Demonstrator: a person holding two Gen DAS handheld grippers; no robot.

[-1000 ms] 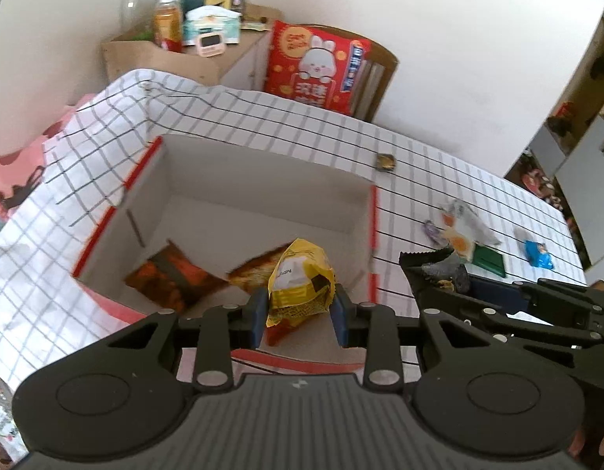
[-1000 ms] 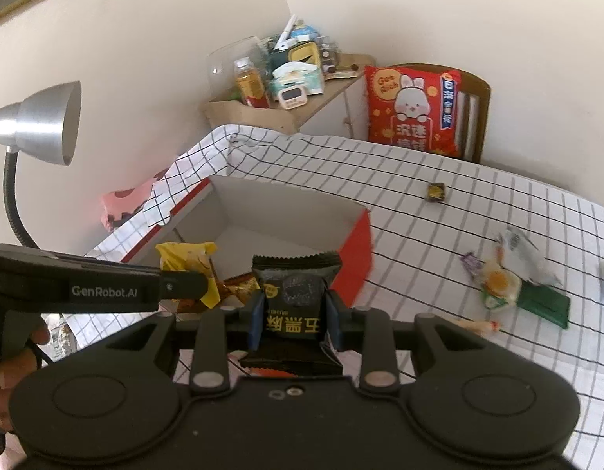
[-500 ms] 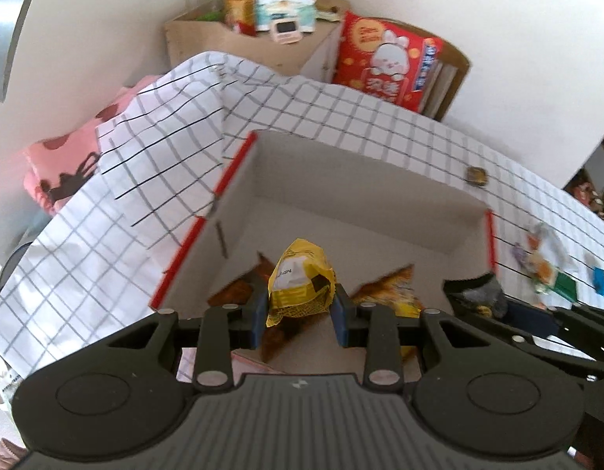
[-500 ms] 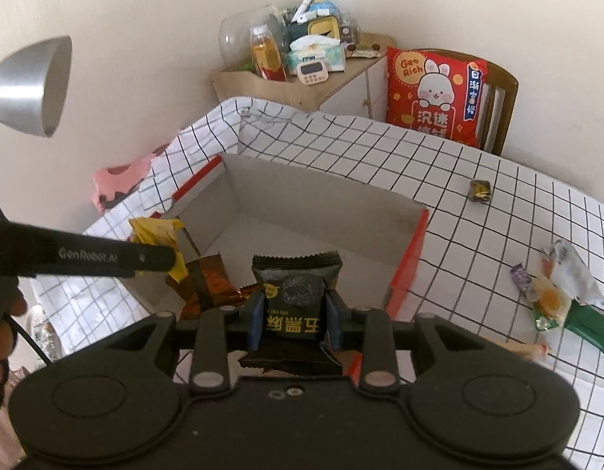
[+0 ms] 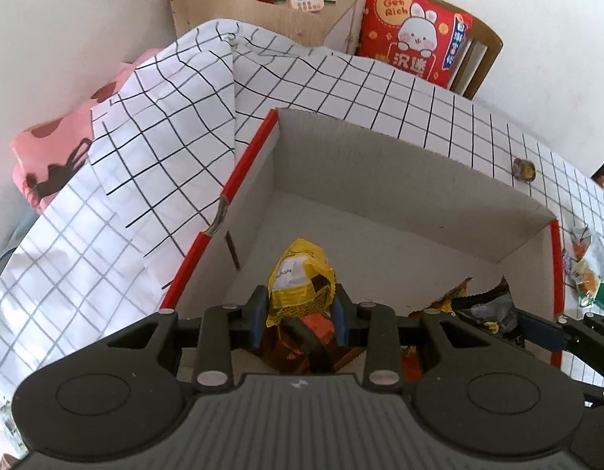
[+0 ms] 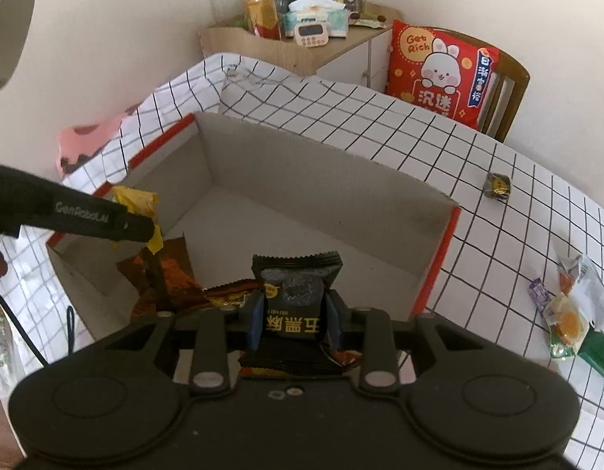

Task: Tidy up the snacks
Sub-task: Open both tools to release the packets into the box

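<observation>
My left gripper (image 5: pixel 300 313) is shut on a yellow snack packet (image 5: pixel 300 274) and holds it over the near left part of an open cardboard box (image 5: pixel 399 145) with red edges. My right gripper (image 6: pixel 292 319) is shut on a black snack packet (image 6: pixel 296 290) and holds it over the box's (image 6: pixel 333 180) near side. Orange-brown snack packets (image 6: pixel 172 278) lie on the box floor under both grippers. In the right wrist view the left gripper's finger (image 6: pixel 102 219) with the yellow packet (image 6: pixel 139 203) shows at the box's left wall.
The box stands on a table with a white checked cloth (image 6: pixel 478 164). A small dark candy (image 6: pixel 497 186) lies beyond the box. Several loose snack packets (image 6: pixel 572 309) lie at the right. A chair with a red cushion (image 6: pixel 442 70) and a cluttered cabinet (image 6: pixel 302 39) stand behind.
Both grippers have moved left and forward over the box, each still holding its packet. The box now fills more of both views.
</observation>
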